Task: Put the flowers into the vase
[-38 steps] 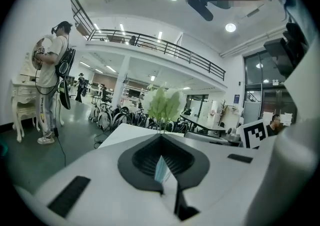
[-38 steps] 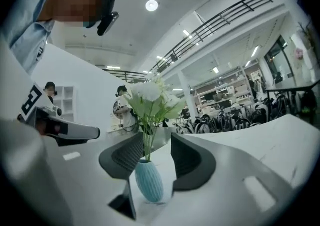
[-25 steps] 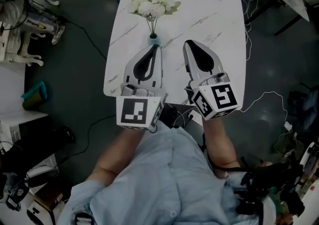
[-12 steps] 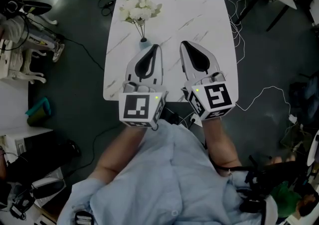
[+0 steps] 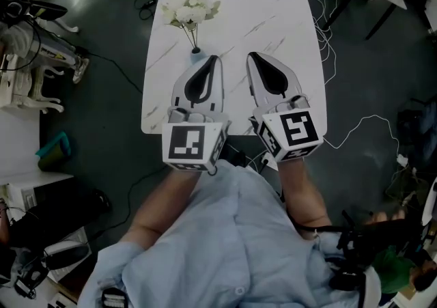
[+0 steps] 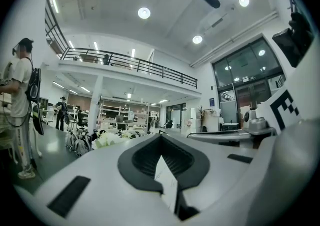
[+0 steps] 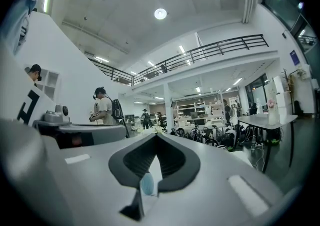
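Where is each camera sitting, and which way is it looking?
Head view: on the person's head, looking steeply down at table, flowers, vase, left gripper, right gripper, forearms, shirt.
Left gripper view: rides the left gripper, looking level past its shut jaws into a hall; right gripper's cube at right.
Right gripper view: rides the right gripper, level past its shut jaws; vase glimpsed beyond them.
Shared: both gripper views show the railed balcony.

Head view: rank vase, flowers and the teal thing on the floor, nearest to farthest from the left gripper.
1. Vase, just ahead of the left gripper.
2. Flowers, farther up the table.
3. Teal thing, floor, far left.
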{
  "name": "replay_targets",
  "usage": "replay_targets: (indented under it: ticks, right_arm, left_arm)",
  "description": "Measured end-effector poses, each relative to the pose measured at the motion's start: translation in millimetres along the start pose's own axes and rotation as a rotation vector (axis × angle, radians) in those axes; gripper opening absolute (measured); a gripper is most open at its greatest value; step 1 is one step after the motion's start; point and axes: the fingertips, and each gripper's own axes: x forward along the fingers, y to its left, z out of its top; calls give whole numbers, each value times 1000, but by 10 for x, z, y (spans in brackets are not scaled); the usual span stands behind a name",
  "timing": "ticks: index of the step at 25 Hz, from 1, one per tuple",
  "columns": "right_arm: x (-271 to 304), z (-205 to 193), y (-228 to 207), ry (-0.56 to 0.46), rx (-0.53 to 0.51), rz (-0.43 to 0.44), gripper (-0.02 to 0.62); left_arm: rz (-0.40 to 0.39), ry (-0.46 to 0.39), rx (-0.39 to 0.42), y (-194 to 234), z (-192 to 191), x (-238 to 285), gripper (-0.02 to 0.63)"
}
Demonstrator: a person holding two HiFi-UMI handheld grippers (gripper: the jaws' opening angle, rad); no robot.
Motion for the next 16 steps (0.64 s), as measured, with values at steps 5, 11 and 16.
replay_targets:
  ticks: [5,11,16]
  right_arm:
    - [-14,-21,4,-1,1,1,0]
    - [4,-32,-30,2,4,1,0]
    - [3,-31,-43,1,4,1,0]
  left_arm:
    - [1,0,0,-5,-12,-6,5]
    - [-1,3,-4,-10,-19,36,5]
    - [-4,1,-3,-24,-18,50,5]
